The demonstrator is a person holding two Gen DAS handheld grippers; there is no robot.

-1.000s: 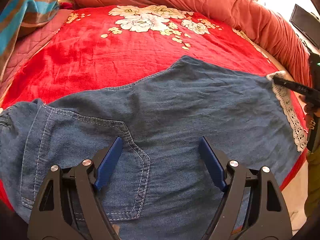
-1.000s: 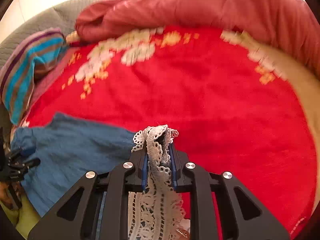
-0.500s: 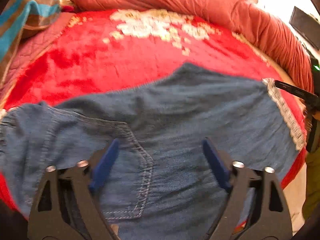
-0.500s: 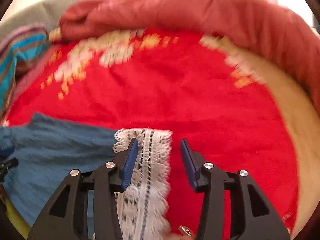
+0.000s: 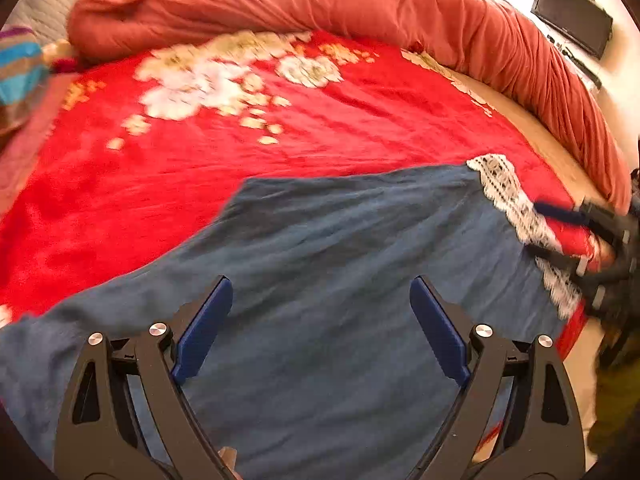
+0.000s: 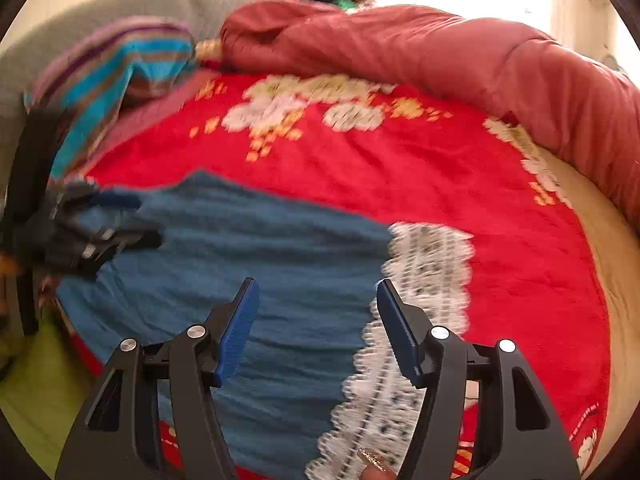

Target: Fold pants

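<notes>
Blue denim pants lie spread flat on the red flowered blanket, with their white lace hem at the right end. My left gripper hovers open over the middle of the denim, nothing between its blue pads. In the right wrist view the pants stretch leftward and the lace hem lies flat on the blanket. My right gripper hangs above the hem end, its jaws opening and apart from the cloth. The other gripper shows blurred at the left.
A rolled salmon-red duvet runs along the far and right side of the bed. A striped cloth and grey headboard sit at the far left. A dark screen stands beyond the bed. The bed's near edge drops to a yellow-green floor.
My right gripper let go of the lace hem, which now lies flat, and drew back over the denim. My left gripper moved right along the pants, away from the back pocket.
</notes>
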